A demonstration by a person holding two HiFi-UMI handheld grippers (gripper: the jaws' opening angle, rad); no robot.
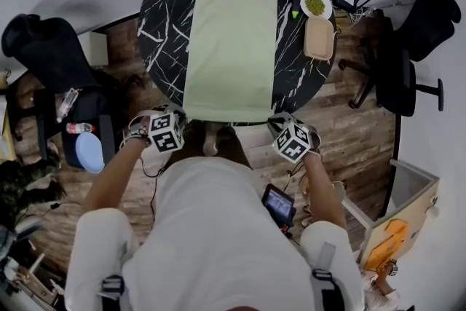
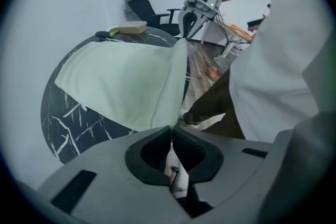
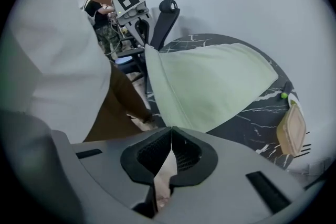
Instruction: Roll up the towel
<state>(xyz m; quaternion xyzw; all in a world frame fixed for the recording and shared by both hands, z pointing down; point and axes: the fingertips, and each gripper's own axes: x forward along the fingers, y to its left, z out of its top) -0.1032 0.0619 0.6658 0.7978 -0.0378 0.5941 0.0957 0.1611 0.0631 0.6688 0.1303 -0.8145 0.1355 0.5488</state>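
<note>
A pale green towel (image 1: pixel 231 47) lies spread lengthwise on the round black marble table (image 1: pixel 164 18), with its near edge at the table's near rim. My left gripper (image 1: pixel 175 119) holds the near left corner and my right gripper (image 1: pixel 282 124) the near right corner. In the left gripper view the jaws are shut on the towel (image 2: pixel 126 78), whose edge rises taut from my left gripper (image 2: pixel 171 127) towards the right gripper (image 2: pixel 195 13). In the right gripper view my right gripper (image 3: pixel 170 128) pinches the towel (image 3: pixel 210 81), with the left gripper (image 3: pixel 132 8) at the far corner.
A white plate of green food (image 1: pixel 315 5) and a beige container (image 1: pixel 319 38) sit at the table's right edge. Black office chairs stand at the right (image 1: pixel 408 76) and left (image 1: pixel 51 47). A blue object (image 1: pixel 89 151) and a bottle (image 1: pixel 79 128) lie on the floor at left.
</note>
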